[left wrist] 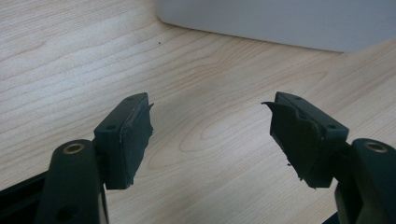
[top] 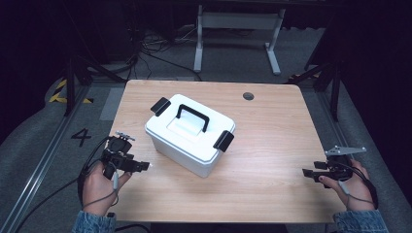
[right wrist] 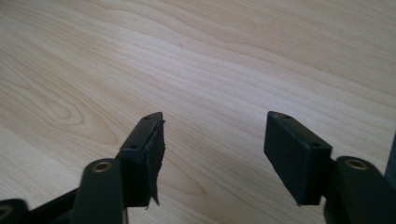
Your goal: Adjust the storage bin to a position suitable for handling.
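White plastic marks the landmark: a lidded storage box with a black handle and two black latches sits on the wooden table, set at an angle, in the high view. Left of the box, near its front corner, the left gripper points at it without touching. Far right of the box, the right gripper hovers by the table's edge. In the left gripper view, its jaws stand spread over bare wood, the box's wall just beyond. In the right gripper view, jaws gape wide above bare table, nothing between them.
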Demonstrator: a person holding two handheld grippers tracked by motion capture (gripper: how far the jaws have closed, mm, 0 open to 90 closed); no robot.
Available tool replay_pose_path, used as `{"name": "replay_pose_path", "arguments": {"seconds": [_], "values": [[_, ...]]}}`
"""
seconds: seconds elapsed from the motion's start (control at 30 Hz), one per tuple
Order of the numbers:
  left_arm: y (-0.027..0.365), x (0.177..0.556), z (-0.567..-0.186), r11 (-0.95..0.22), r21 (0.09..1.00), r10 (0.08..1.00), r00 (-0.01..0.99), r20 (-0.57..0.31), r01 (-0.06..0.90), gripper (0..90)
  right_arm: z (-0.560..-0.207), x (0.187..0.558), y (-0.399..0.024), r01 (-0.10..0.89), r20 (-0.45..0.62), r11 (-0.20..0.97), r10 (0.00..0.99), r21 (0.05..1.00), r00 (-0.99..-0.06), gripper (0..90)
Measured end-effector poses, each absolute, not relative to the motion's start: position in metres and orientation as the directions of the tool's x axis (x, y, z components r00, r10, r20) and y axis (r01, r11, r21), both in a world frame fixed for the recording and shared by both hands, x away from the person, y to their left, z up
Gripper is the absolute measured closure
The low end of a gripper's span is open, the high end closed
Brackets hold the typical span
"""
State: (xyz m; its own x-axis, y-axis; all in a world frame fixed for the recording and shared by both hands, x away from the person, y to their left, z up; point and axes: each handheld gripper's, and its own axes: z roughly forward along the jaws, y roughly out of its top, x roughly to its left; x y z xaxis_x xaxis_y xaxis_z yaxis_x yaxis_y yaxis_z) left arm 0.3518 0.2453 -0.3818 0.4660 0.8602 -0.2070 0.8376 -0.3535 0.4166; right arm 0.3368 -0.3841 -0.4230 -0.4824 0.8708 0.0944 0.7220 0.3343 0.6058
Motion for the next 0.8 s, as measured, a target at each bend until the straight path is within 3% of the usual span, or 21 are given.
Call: {"name": "replay_pose_path", "arguments": {"seconds": [0.2,0.8], "values": [[0.246,0.35,-0.383,-0.356,0.419,0.862,0.467,-0.198,0.835,29.7,-0.42,0.341,-0.379,0.691,0.11,0.346,0.845,0.635,-0.523,51.9],[0.245,0.353,-0.386,-0.366,0.408,0.859,0.472,-0.197,0.836,28.5,-0.417,0.341,-0.37,0.661,0.079,0.362,0.839,0.657,-0.538,48.7]]}}
